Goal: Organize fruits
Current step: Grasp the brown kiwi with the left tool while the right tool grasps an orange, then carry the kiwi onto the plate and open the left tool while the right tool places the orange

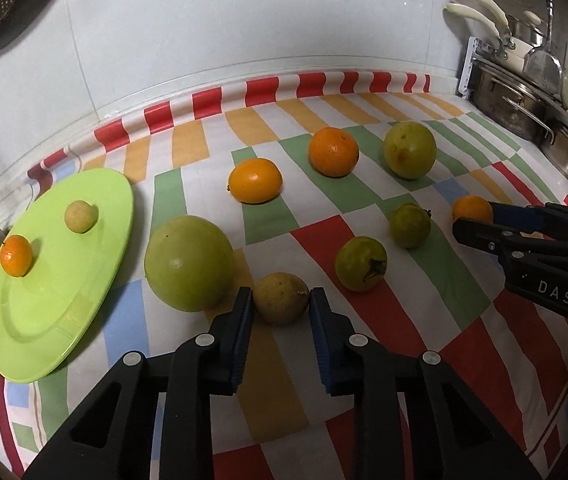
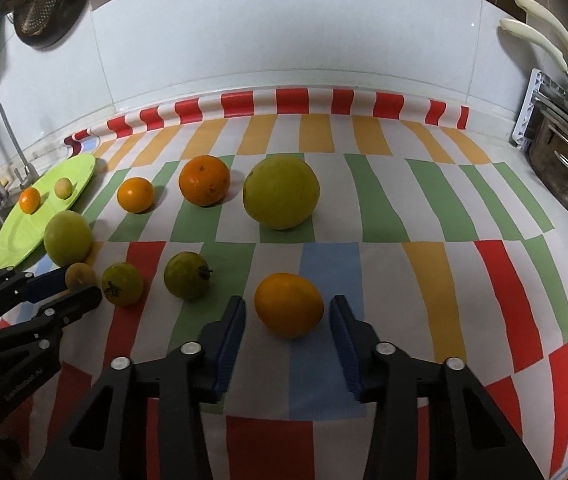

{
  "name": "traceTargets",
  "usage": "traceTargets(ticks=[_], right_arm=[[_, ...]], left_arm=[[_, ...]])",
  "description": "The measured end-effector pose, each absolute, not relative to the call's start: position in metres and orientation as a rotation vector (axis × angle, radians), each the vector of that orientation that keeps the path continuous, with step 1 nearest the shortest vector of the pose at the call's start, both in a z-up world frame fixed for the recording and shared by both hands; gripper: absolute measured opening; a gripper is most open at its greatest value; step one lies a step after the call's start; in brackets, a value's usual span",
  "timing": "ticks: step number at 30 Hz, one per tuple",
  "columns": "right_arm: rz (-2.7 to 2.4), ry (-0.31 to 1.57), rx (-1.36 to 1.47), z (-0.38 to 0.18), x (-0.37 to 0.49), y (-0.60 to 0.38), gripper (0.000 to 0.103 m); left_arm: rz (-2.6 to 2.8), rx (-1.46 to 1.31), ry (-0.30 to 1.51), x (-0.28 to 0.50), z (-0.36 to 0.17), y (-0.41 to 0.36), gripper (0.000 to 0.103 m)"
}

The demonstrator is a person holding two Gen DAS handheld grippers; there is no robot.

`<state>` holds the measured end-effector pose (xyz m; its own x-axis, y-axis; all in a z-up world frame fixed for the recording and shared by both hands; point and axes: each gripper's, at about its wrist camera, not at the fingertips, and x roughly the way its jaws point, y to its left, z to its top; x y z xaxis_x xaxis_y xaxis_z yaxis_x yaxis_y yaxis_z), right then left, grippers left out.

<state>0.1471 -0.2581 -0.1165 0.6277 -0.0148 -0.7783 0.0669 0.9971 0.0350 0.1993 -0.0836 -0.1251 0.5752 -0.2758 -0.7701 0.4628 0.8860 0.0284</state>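
Fruits point(image 1: 188, 262) | two sit on green plate point(image 1: 84, 320) at counter's left edge, nine left on cloth | my left gripper point(image 1: 280, 300) pinches yellowish fruit point(image 1: 280, 296) | right gripper point(image 2: 287, 312) narrow around orange point(image 2: 287, 304), pads apart.

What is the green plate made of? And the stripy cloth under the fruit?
The green plate looks like smooth plastic: even colour, soft sheen. The stripy cloth seems like thin wipe-clean sheeting; it curls up stiffly at the wall, though woven fabric is possible.
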Motion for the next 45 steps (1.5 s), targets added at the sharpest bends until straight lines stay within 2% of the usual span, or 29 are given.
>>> traceTargets(ticks=[3,22,45], right_arm=[[-0.046,0.894,0.063,-0.117,0.148,-0.259,0.036],[-0.006,0.802,0.042,-0.078,0.123,-0.239,0.036],[0.170,0.614,-0.016,-0.012,0.092,-0.161,0.036]], left_arm=[[-0.439,0.235,0.855,0.200,-0.125,-0.083,0.029],[-0.447,0.172,0.760,0.172,-0.080,-0.064,0.029],[-0.328,0.095,0.603,0.122,-0.020,0.011,0.029]])
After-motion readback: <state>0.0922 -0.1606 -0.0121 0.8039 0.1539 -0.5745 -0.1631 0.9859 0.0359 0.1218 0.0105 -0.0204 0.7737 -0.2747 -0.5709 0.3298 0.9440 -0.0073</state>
